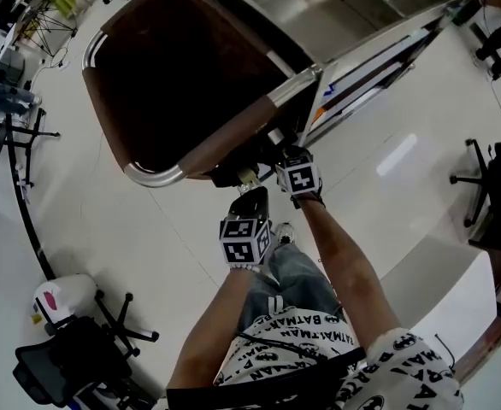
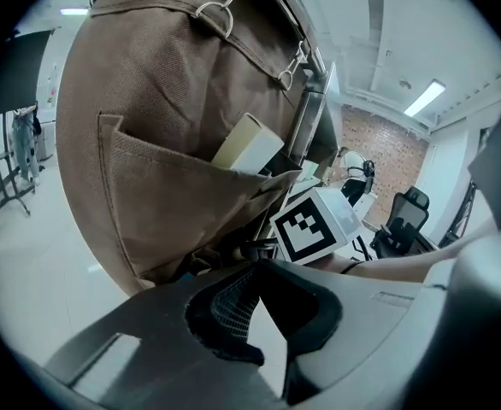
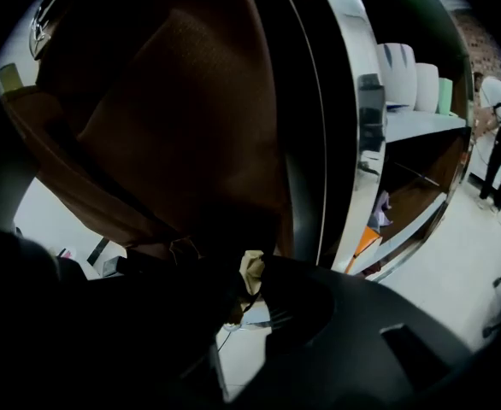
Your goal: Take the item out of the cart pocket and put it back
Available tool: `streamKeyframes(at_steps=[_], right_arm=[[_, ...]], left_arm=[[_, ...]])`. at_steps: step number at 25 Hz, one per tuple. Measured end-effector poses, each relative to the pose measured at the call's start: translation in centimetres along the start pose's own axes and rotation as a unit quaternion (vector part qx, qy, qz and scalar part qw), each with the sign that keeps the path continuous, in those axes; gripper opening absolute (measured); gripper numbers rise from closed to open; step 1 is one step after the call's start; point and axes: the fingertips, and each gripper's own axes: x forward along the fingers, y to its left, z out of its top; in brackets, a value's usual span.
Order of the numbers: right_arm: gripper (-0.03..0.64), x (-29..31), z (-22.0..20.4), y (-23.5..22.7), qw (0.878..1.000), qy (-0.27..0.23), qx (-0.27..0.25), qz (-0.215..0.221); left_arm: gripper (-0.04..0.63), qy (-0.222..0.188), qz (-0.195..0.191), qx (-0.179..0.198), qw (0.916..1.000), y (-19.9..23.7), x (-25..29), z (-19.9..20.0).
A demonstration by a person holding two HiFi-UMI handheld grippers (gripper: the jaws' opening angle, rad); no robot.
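Cream flat item [image 2: 247, 143] sticks out of the brown pocket [image 2: 173, 203]. My left gripper [image 2: 255, 266] is clenched and empty. My right gripper [image 3: 255, 277] pinches a beige scrap [image 3: 251, 264], perhaps canvas, so pulling could drag the pocket.

Glossy white floor [image 1: 148, 237], with a pale glare patch right of centre. Near left: black office chair [image 1: 58, 370] on a star base. Far left: dark stands [image 1: 11, 143]. Right edge: second black chair [image 1: 494, 186]. Near right: white curved counter [image 1: 439, 272]. Left gripper view: red brick wall [image 2: 386, 139] far right, and a lit strip light [image 2: 425, 98] on a white ceiling.
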Motion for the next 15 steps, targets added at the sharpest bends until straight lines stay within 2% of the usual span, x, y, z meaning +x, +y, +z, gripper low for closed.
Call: streamKeyframes(at_steps=[11,15], right_arm=[[0.089,0.0,0.5,0.2,1.000,0.004,-0.018,-0.004],[0.184,-1.0,0.8,0.9,1.000,-0.002,-0.015,-0.004]], left_arm=[[0.002,-0.004,-0.001,-0.007,1.0000,0.1,-1.6,-0.8],[0.002,-0.013,-0.004,-0.009,0.9999,0.3,-3.3,-0.9]])
